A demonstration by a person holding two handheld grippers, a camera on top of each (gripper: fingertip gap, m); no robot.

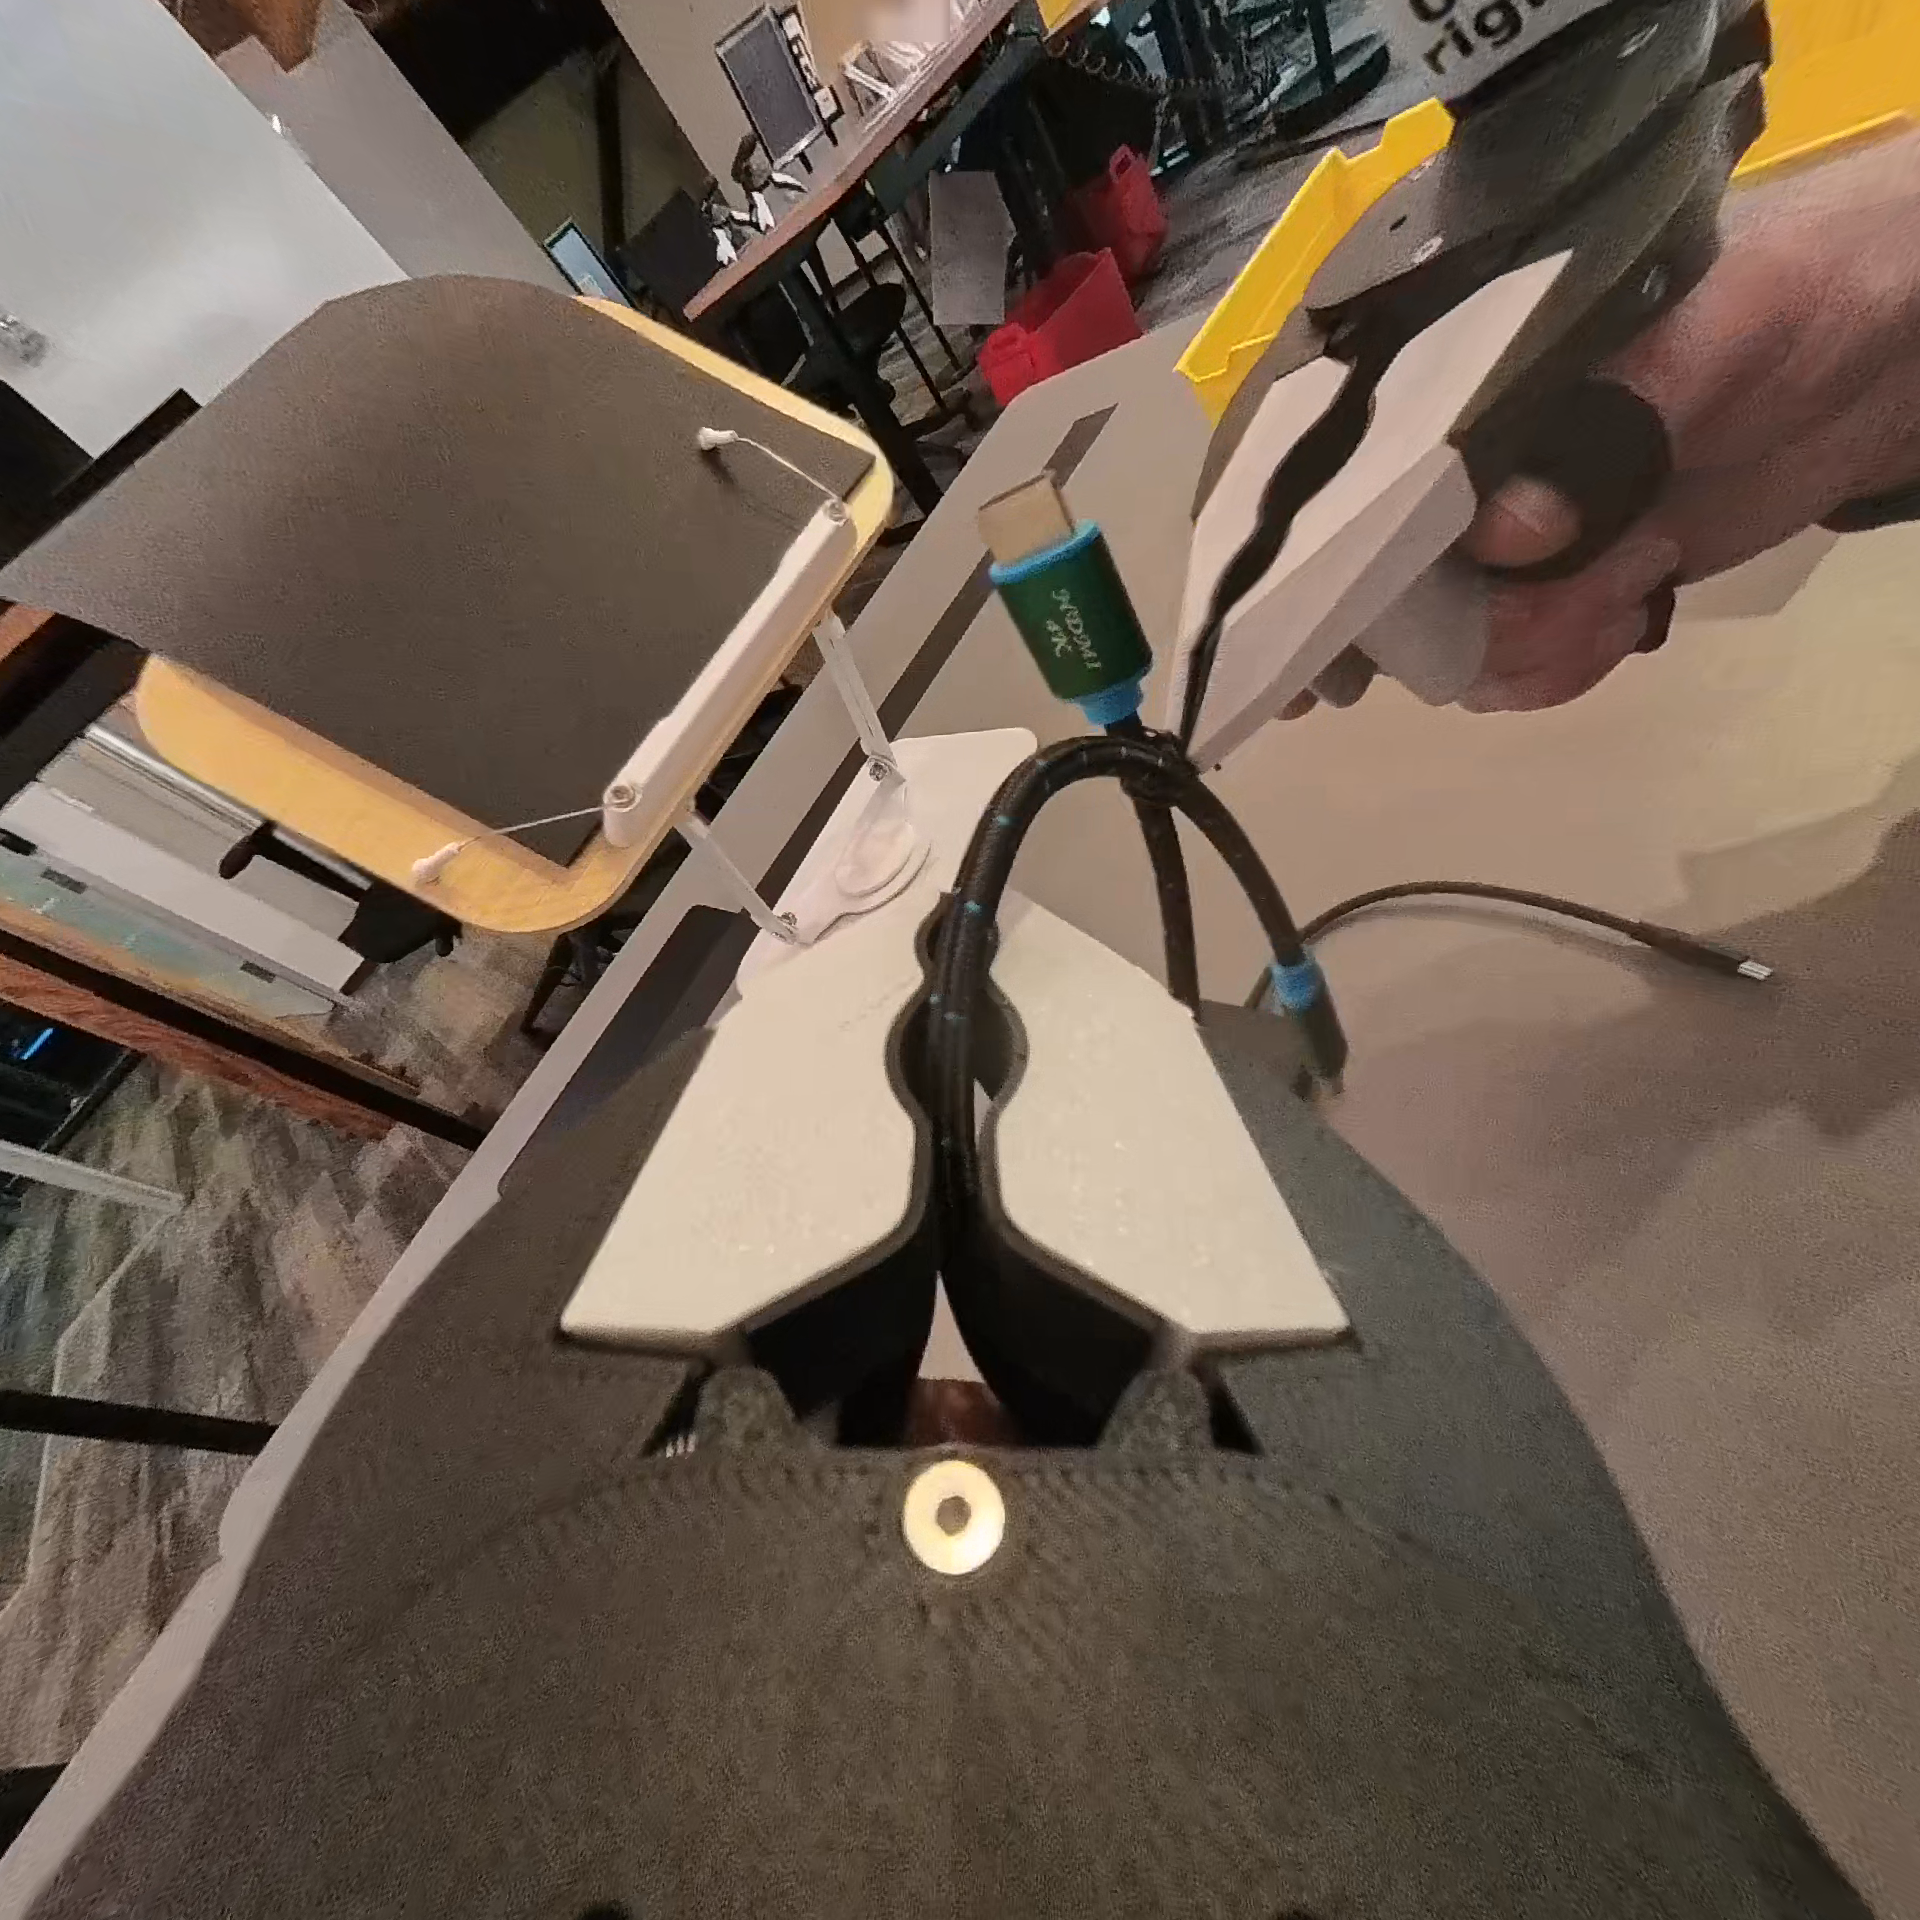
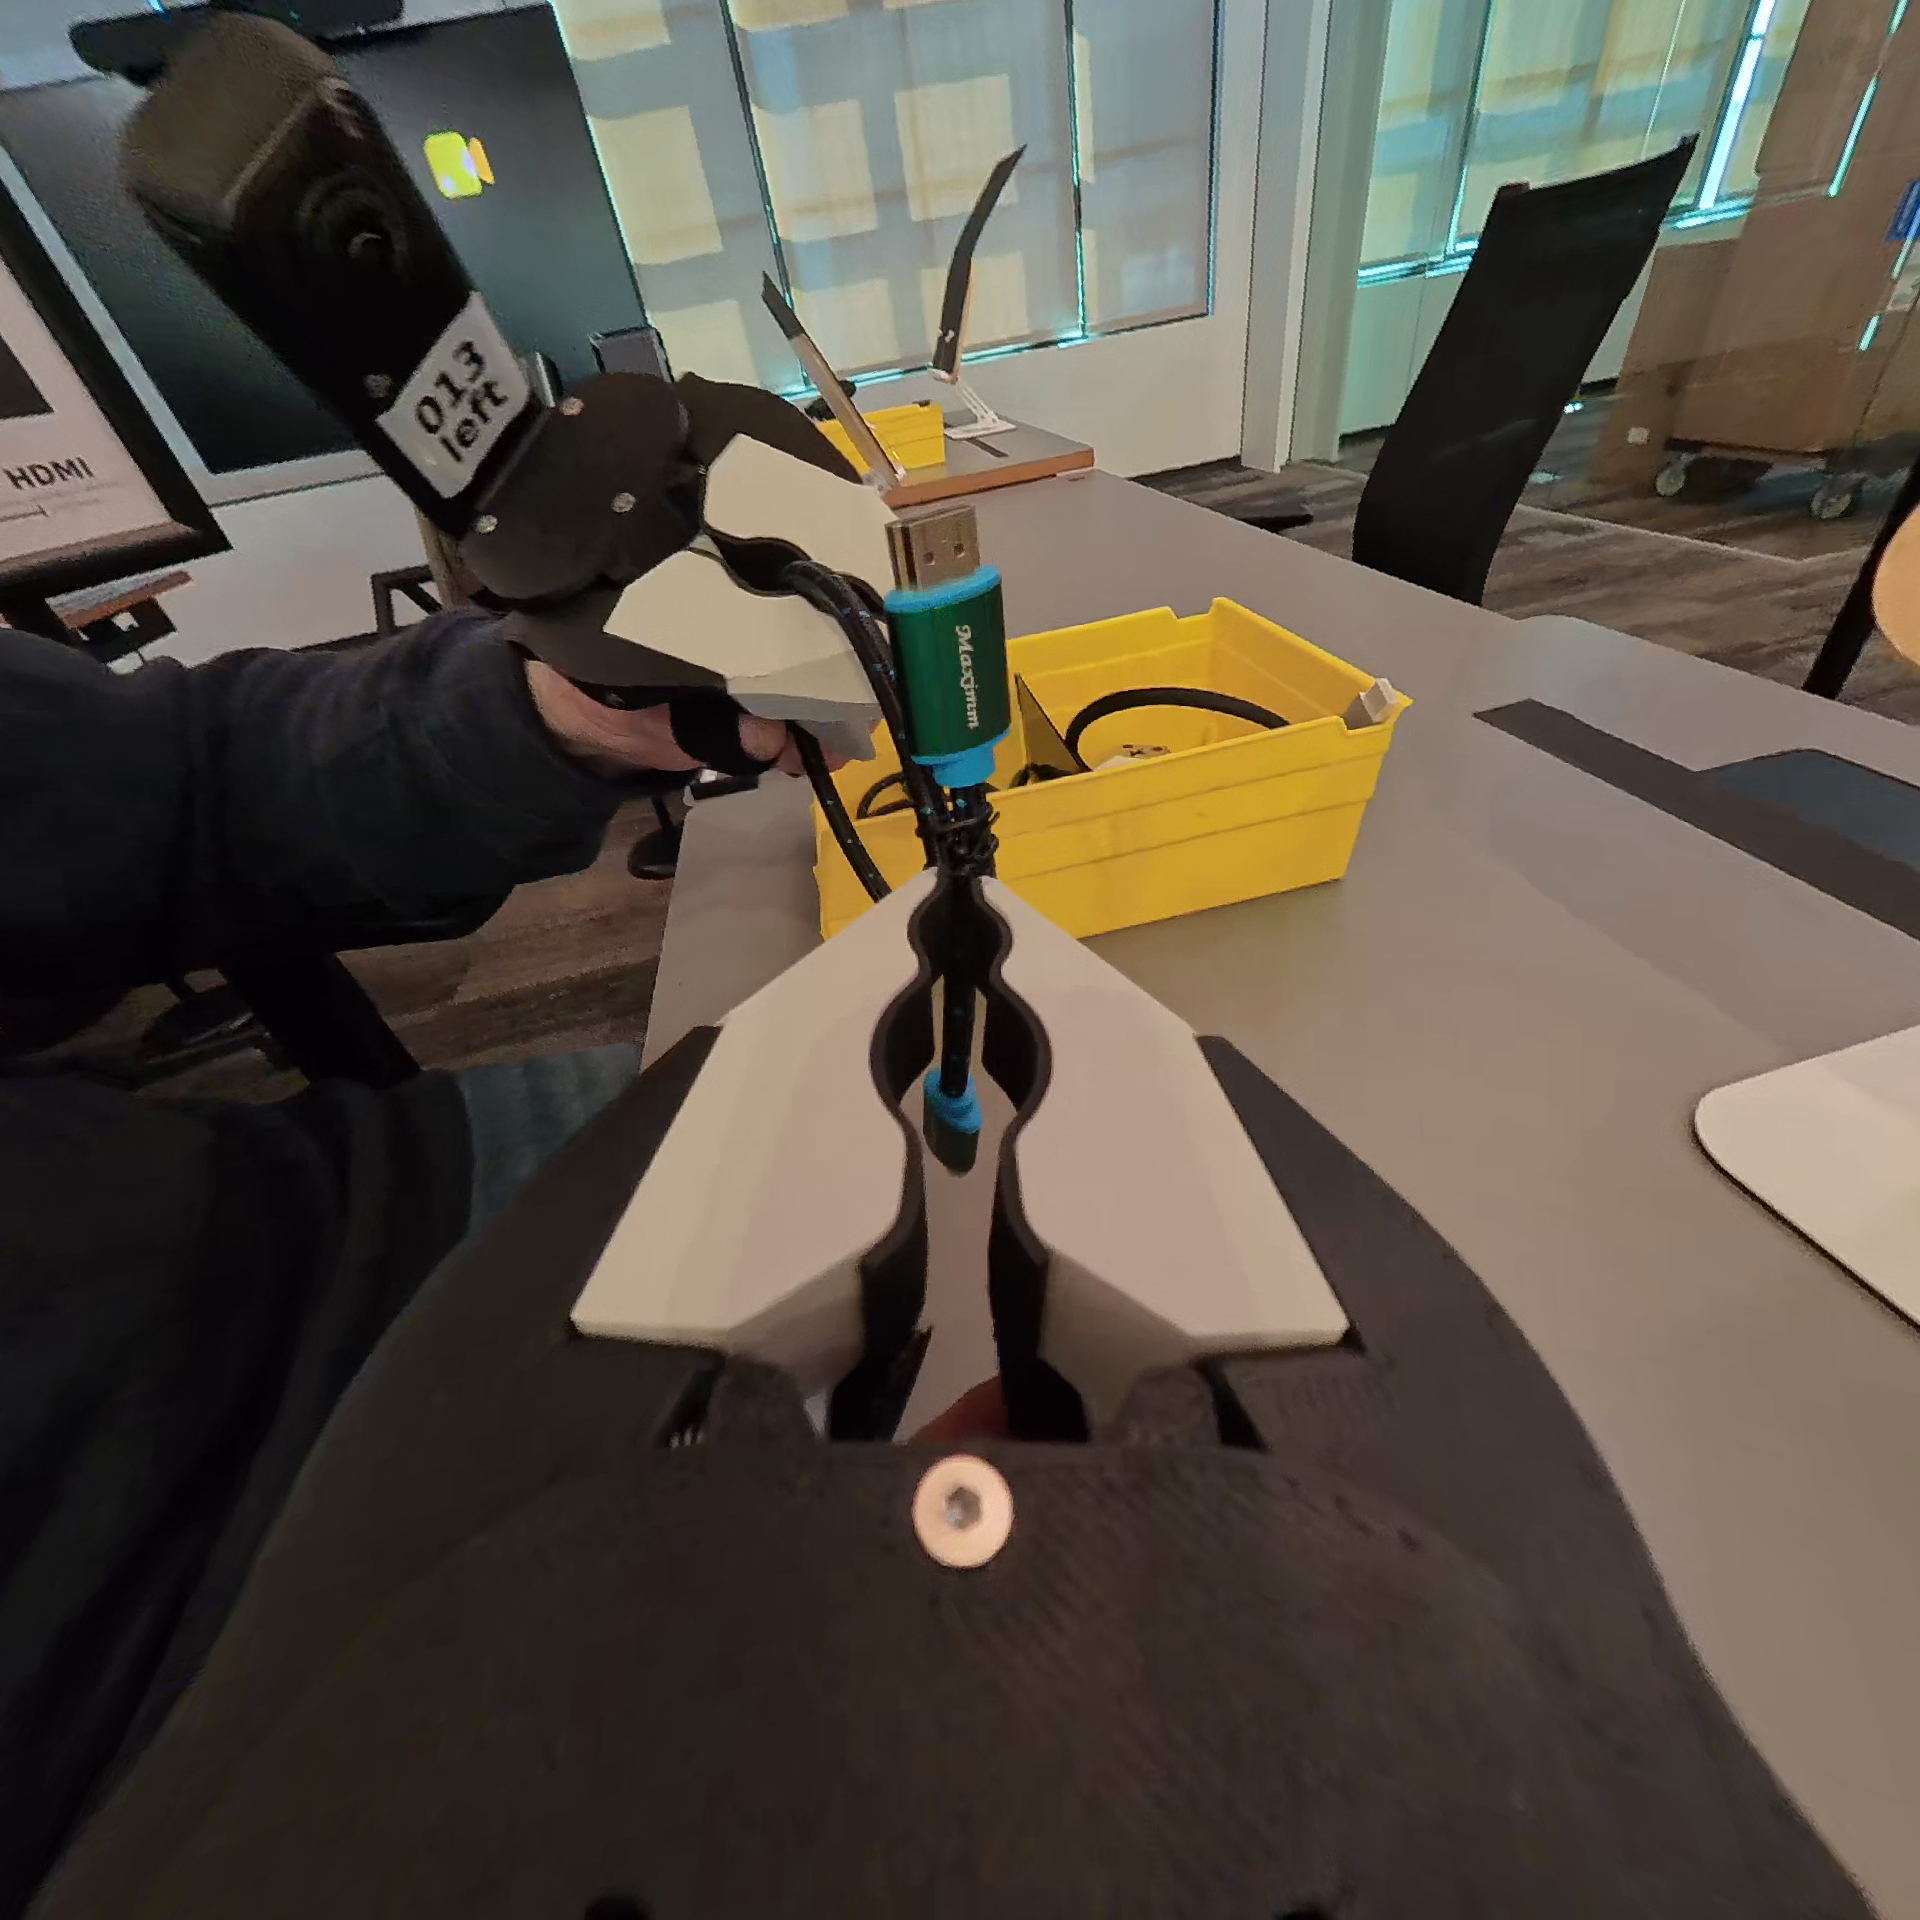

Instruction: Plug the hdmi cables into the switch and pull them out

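A black braided HDMI cable point(image 1: 1039, 790) is bundled into loops with a tie and held in the air between both grippers. My left gripper point(image 1: 971, 935) is shut on a doubled strand of it; it also shows in the right wrist view point(image 2: 878, 623). My right gripper point(image 2: 961, 883) is shut on the bundle at the tie, just below the green plug point(image 2: 951, 675), which points up. In the left wrist view its tips point(image 1: 1184, 743) pinch the same spot, beside the green plug point(image 1: 1070, 613). The cable's other plug point(image 1: 1304, 1003), with a blue collar, hangs down near a small grey box point(image 1: 1247, 1039).
A yellow bin point(image 2: 1143, 821) with more cables stands on the grey table point(image 2: 1455, 1039) behind the bundle. A thin black cable point(image 1: 1558, 914) lies on the table. A white stand point(image 1: 883, 831) carrying a dark board point(image 1: 416, 540) is at the table's edge. A white pad point(image 2: 1829, 1174) lies at the right. Left tips to right tips: about 6 centimetres.
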